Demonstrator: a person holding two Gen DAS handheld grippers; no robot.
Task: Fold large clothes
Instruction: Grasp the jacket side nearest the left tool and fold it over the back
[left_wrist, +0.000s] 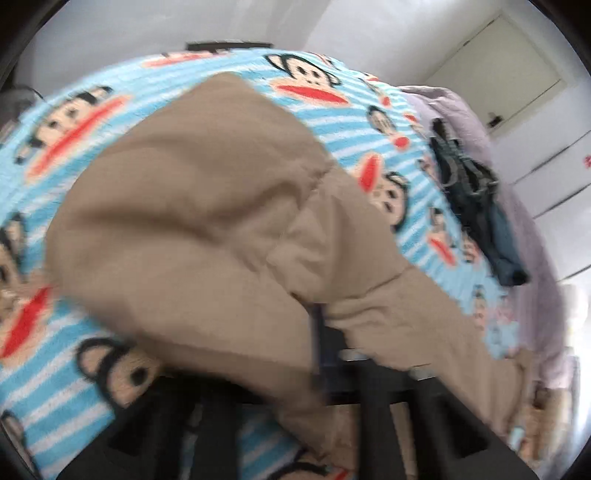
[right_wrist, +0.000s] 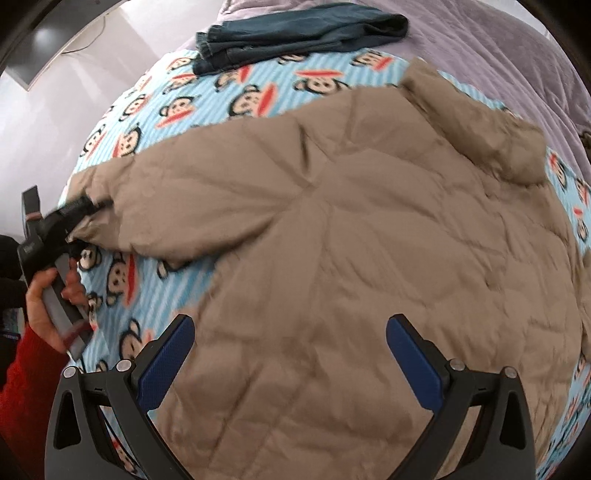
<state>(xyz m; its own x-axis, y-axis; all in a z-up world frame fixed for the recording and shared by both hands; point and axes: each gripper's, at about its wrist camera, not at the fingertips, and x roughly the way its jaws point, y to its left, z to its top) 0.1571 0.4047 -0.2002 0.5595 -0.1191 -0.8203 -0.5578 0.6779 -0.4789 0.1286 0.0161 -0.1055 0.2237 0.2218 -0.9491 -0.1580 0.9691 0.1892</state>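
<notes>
A large tan padded jacket (right_wrist: 351, 236) lies spread on a bed covered by a light blue monkey-print blanket (right_wrist: 207, 96). My right gripper (right_wrist: 290, 347) is open, its blue-padded fingers (right_wrist: 168, 354) hovering over the jacket's lower body. My left gripper (right_wrist: 79, 218), at the far left of the right wrist view, is shut on the end of the jacket's sleeve (right_wrist: 122, 206). In the left wrist view the tan jacket (left_wrist: 207, 221) fills the middle and drapes over the gripper (left_wrist: 321, 347), hiding its fingertips.
Folded dark blue jeans (right_wrist: 295, 33) lie at the far edge of the blanket, also in the left wrist view (left_wrist: 476, 206). A lilac quilt (right_wrist: 498, 55) lies beyond them. A white wall and door (left_wrist: 502, 74) stand past the bed.
</notes>
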